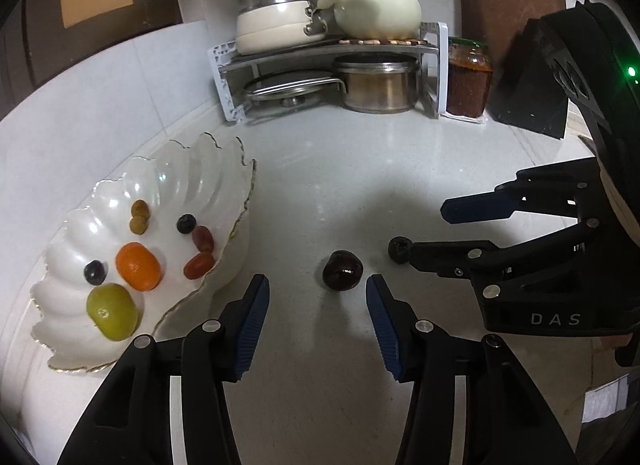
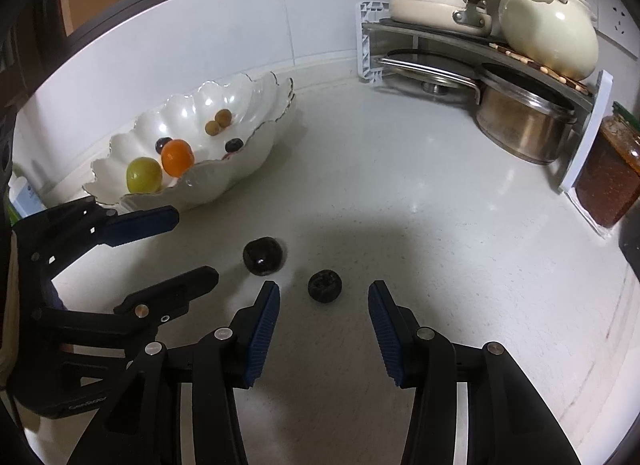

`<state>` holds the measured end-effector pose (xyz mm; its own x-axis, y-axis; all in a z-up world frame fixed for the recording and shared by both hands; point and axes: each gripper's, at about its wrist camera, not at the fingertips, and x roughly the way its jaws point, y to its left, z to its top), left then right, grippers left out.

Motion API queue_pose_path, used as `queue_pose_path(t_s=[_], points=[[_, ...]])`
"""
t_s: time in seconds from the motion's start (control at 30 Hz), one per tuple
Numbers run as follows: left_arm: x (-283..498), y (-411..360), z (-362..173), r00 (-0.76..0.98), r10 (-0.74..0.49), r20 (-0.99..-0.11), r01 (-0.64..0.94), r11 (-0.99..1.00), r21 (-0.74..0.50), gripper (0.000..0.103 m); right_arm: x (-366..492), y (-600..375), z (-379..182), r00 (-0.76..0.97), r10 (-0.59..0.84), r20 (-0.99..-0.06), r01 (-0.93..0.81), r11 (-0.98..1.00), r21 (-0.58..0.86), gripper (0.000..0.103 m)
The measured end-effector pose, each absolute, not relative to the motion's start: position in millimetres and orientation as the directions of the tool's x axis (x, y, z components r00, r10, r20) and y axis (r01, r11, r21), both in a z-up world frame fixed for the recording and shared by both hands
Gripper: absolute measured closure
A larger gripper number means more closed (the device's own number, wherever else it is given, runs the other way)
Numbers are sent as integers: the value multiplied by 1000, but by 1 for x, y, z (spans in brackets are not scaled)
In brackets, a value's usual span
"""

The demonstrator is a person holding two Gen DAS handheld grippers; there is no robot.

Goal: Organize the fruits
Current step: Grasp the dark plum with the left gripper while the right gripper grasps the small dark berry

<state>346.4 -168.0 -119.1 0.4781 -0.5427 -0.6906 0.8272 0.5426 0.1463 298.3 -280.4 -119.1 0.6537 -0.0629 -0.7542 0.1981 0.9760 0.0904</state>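
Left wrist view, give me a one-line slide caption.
Open left gripper nears a dark cherry on the counter, beside the shell-shaped fruit bowl.

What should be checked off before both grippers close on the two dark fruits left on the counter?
1. Left gripper lined up with the dark cherry: ok, the fruit sits just ahead of the fingertips, slightly right of centre.
2. Right gripper lined up with the small dark berry: ok, it lies between the fingertips.
3. Jaws wide enough: ok, both are open with gaps clearly wider than each fruit.
4. Pads touching fruit: not ok yet, both fruits rest free on the counter.
5. Grippers clear of each other: cannot tell, they are close side by side.
6. Room in the scalloped dish: ok, bare space remains.
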Motion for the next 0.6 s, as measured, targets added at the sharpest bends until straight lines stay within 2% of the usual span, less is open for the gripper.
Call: queue_pose_path(t_s=[0.1, 0.43, 0.6], points=[[350, -173, -126, 459, -541, -705, 840, 522, 147, 57, 302, -282, -123, 654, -62, -754, 196, 976, 90, 56], [356, -184, -138, 429, -546, -720, 865, 479, 151, 57, 311, -285, -133, 636, -46, -771, 176, 981, 87, 63], [360, -190, -143, 407, -545, -733, 875, 464, 141, 61, 314, -287, -137, 630, -33, -776, 173, 980, 99, 66]])
